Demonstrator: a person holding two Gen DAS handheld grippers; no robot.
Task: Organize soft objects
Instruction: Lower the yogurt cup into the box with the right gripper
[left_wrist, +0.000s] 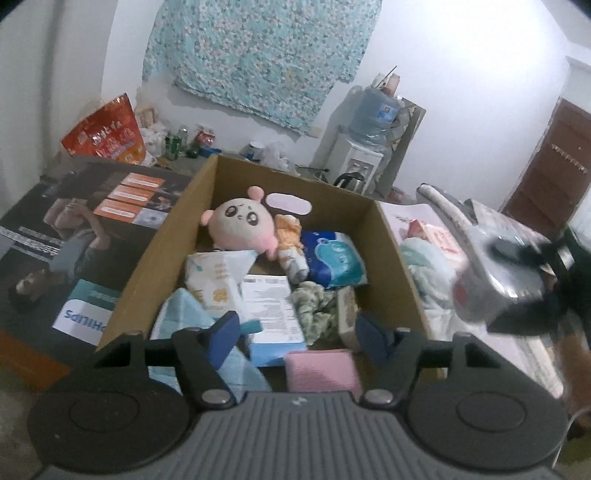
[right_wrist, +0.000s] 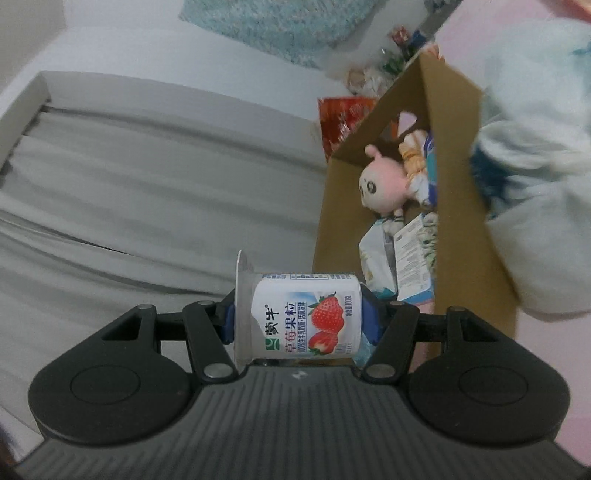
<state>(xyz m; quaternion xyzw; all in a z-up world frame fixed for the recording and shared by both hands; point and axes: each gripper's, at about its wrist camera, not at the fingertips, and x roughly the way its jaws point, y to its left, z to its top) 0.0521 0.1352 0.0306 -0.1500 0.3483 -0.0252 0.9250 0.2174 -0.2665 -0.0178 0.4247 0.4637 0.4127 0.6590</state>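
My right gripper (right_wrist: 297, 321) is clamped on a strawberry yogurt cup (right_wrist: 304, 317), held sideways with its foil lid against one blue pad and its base against the other. My left gripper (left_wrist: 297, 332) stands apart with nothing between its pads, poised over the near end of an open cardboard box (left_wrist: 177, 221).

Just beyond the left pads, inside the box, lie a pink folded cloth (left_wrist: 321, 371), a light blue cloth (left_wrist: 184, 317) and a white packet with a printed label (left_wrist: 269, 306). Further in are a patterned green-and-white fabric (left_wrist: 314, 306), a yellow-and-white tissue pack (left_wrist: 218, 277) and a blue-and-white pack (left_wrist: 332, 258). At the far end a round pink plush toy (left_wrist: 240, 225) leans near an orange-and-white doll (left_wrist: 291, 243).

In the left wrist view, the right gripper, blurred, appears with the cup to the right of the box, above a pale blue blanket (left_wrist: 421, 266). Left of the box lies a dark printed carton (left_wrist: 74, 236). Farther back, a red snack bag (left_wrist: 107, 133), a water dispenser (left_wrist: 365, 140) and a floral cloth on the wall (left_wrist: 258, 55).
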